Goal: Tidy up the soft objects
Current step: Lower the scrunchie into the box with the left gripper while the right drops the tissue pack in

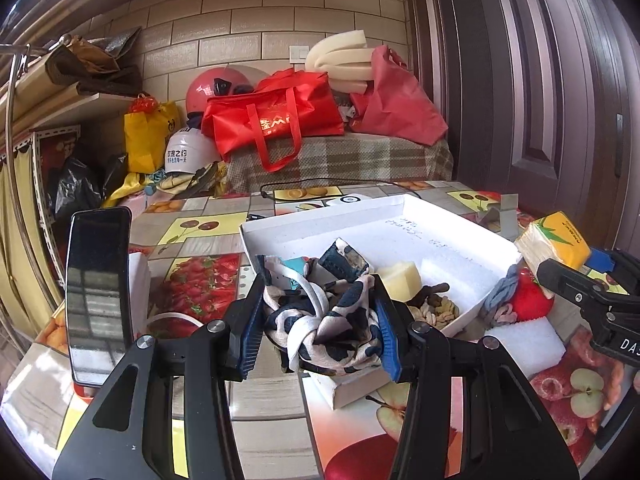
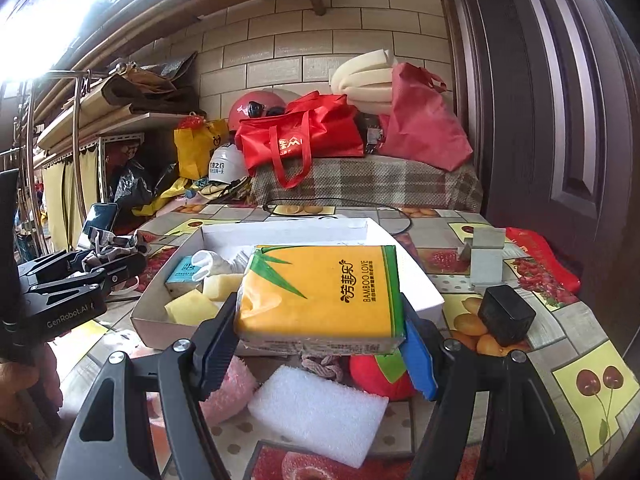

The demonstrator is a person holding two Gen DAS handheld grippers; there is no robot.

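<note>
My left gripper (image 1: pixel 318 282) is shut on a knotted navy-and-cream scarf (image 1: pixel 332 320), held just above the near corner of a white cardboard box (image 1: pixel 400 204). In the right wrist view that gripper (image 2: pixel 116 258) shows at the left with the scarf (image 2: pixel 108 246) bunched between its fingers. My right gripper (image 2: pixel 320 300) is shut on a yellow pack of tissues (image 2: pixel 320 280), held over the near edge of the box (image 2: pixel 288 226). Inside the box lie yellow sponges (image 2: pixel 190 306), a blue tissue pack (image 2: pixel 184 274) and a white foam piece (image 1: pixel 440 272).
On the fruit-print tablecloth in front of the box lie a white foam block (image 2: pixel 320 408), a pink fluffy sponge (image 2: pixel 230 392), a red plush fruit (image 2: pixel 380 372) and a knitted cord (image 1: pixel 500 300). A black charger (image 2: pixel 506 314) and a grey block (image 2: pixel 486 256) sit right; a phone (image 1: pixel 98 292) stands left.
</note>
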